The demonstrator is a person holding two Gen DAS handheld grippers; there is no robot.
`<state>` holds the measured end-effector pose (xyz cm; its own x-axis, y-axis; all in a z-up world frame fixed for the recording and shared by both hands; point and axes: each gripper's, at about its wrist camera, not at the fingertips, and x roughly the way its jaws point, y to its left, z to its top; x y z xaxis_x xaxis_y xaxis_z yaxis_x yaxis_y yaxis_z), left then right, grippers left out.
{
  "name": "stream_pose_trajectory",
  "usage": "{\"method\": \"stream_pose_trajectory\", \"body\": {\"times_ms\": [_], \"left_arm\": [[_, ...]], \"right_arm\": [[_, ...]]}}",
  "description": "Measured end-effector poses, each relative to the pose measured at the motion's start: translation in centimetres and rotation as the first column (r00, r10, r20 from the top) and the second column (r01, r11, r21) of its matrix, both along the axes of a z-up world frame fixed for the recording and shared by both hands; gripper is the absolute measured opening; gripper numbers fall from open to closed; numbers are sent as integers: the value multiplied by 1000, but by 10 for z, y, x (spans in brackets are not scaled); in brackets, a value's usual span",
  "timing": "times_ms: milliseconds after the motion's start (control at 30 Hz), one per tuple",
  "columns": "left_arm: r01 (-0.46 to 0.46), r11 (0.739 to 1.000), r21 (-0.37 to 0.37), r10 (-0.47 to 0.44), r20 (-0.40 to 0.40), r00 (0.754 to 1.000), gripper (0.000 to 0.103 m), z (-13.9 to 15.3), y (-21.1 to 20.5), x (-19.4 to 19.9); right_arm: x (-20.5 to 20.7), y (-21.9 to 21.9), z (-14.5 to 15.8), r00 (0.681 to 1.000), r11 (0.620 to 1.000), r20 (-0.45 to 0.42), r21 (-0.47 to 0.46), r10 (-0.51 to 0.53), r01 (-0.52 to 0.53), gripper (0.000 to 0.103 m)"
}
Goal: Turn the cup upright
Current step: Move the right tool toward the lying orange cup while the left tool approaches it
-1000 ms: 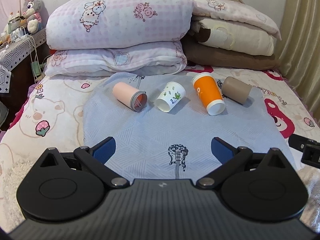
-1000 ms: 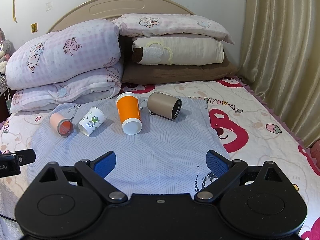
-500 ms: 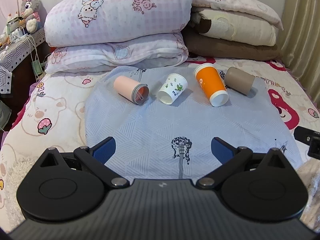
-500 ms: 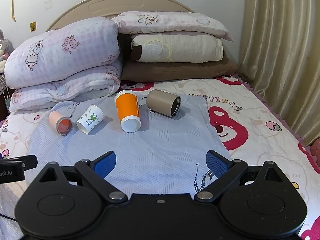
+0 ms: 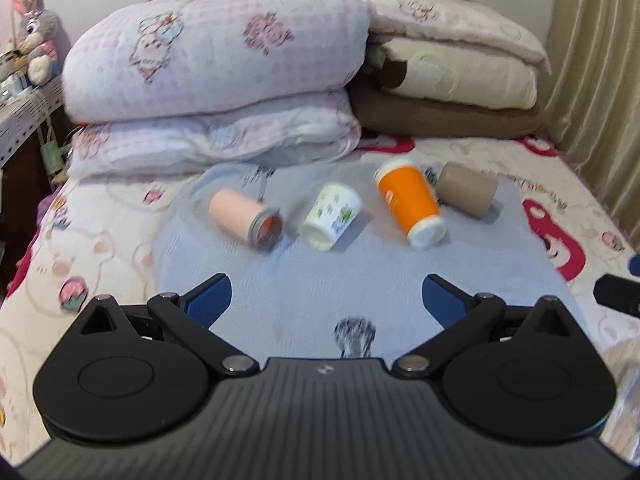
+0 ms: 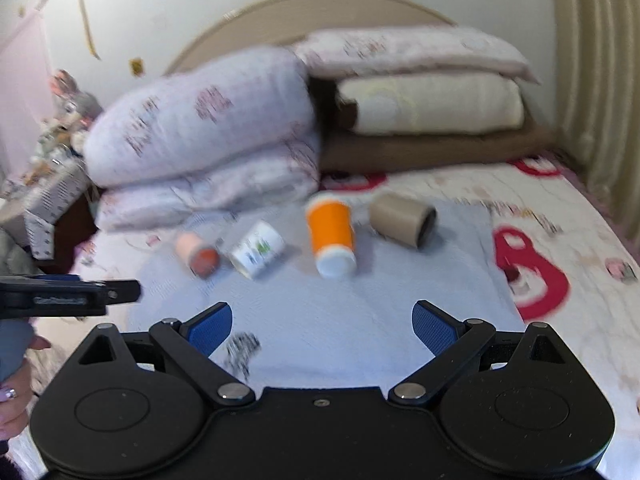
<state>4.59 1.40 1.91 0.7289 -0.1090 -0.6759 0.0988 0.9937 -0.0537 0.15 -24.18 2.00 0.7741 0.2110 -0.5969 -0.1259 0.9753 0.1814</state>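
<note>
Several cups lie on their sides on a light blue cloth (image 5: 320, 280) on the bed: a pink cup (image 5: 244, 218), a white printed cup (image 5: 332, 216), an orange cup (image 5: 412, 204) and a brown cup (image 5: 466, 194). In the right wrist view they show as pink (image 6: 196, 252), white (image 6: 258, 250), orange (image 6: 332, 236) and brown (image 6: 402, 220). My left gripper (image 5: 326, 300) is open and empty, short of the cups. My right gripper (image 6: 322, 322) is open and empty, also short of them. The left gripper's body shows in the right wrist view (image 6: 68, 294).
Stacked pink quilts (image 5: 216, 80) and cream and brown pillows (image 5: 452, 88) lie behind the cups. A curtain (image 5: 600, 60) hangs at the right. A side table with a plush rabbit (image 5: 34, 32) stands at the left.
Both grippers have moved forward toward the cups, which look larger now. The right wrist view has swung left and is blurred. The cups have not moved.
</note>
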Motion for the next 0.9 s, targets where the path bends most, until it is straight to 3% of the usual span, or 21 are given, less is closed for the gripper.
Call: {"method": "stream_pose_trajectory", "body": {"times_ms": [133,300,500,600,767,900], "left_arm": [[2,1000,4,-2,6,1000,103,4,-8,38],[46,999,-5,-46,-33,998,103,-7,-29,91],[96,987,-131,-109,-100,989,103,-35,-50,146],[120,984,-135,-132,-83,988,103,-46,-59,160],[78,985,-151,-88,-61,994,101,-69,-54,176],[38,980,-197,-53,-68,996,101,-84,-39,191]], "right_arm": [[28,-16,-7,989,992,133,101,60,-74,99],[85,-12,-18,993,992,24,49,116,-117,99],[134,9,-25,966,968,-64,-12,251,-253,98],[158,18,-32,949,950,-88,-41,304,-309,98],[192,9,-53,946,954,-126,55,299,-294,97],[216,23,-72,951,963,-181,-52,251,-264,90]]}}
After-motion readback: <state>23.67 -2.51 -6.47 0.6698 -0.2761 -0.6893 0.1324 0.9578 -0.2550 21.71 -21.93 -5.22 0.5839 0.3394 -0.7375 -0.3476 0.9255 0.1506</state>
